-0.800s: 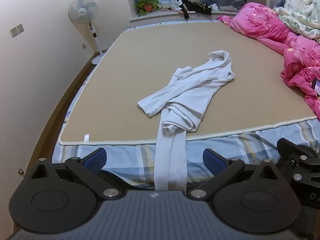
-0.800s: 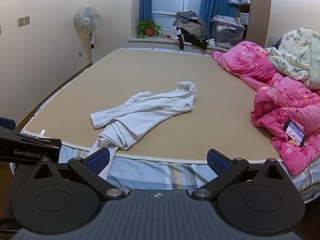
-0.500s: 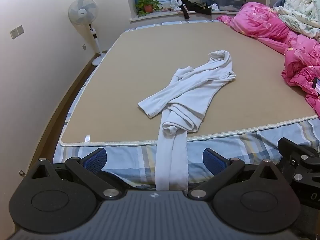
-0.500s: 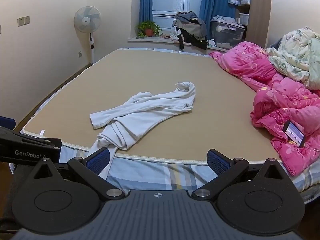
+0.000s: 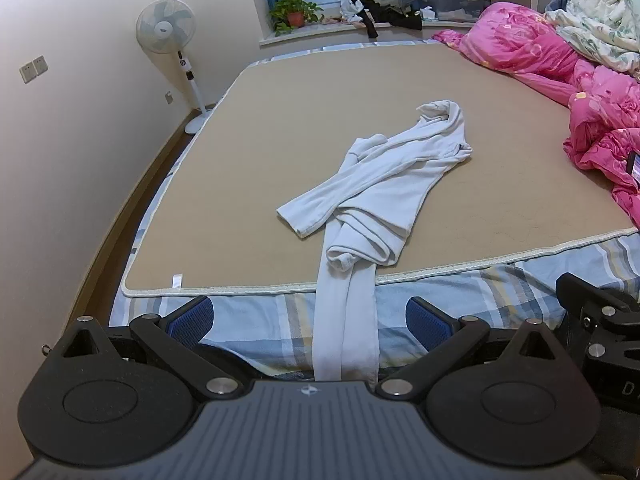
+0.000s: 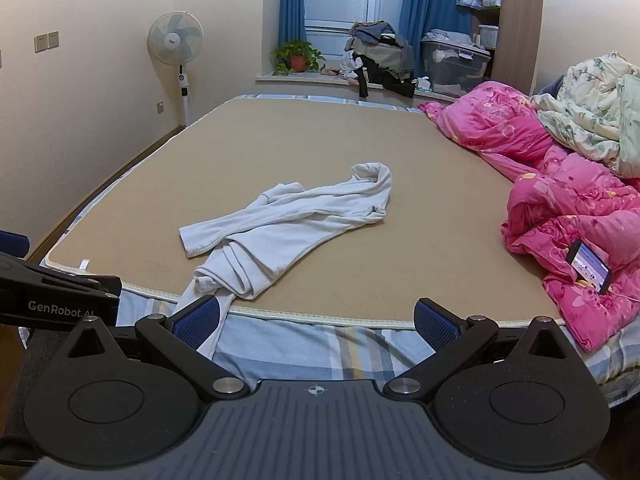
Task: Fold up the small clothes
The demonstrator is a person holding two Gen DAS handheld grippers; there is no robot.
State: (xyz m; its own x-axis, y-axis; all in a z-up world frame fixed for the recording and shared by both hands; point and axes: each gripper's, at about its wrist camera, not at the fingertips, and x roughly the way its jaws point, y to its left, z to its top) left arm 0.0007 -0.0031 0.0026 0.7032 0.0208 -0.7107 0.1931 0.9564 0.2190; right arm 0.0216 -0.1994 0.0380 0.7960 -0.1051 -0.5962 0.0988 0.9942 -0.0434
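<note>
A crumpled white garment [image 5: 384, 184] [image 6: 288, 224] lies on the tan mat [image 5: 300, 120] [image 6: 280, 152] of the bed. One long part of it hangs over the mat's near edge and down the striped sheet [image 5: 256, 328]. My left gripper [image 5: 308, 320] stands open at the bed's near edge, the hanging part in line between its blue pads without touching them. My right gripper [image 6: 316, 320] is open too, further right, with only the sheet between its pads; the hanging cloth passes just behind its left pad [image 6: 198, 320].
Pink quilts [image 6: 560, 200] [image 5: 600, 92] and a floral one [image 6: 592, 120] pile on the bed's right side, with a lit phone [image 6: 588, 266] propped there. A standing fan [image 6: 176, 64] is by the left wall. A plant, clothes and a storage box line the window sill.
</note>
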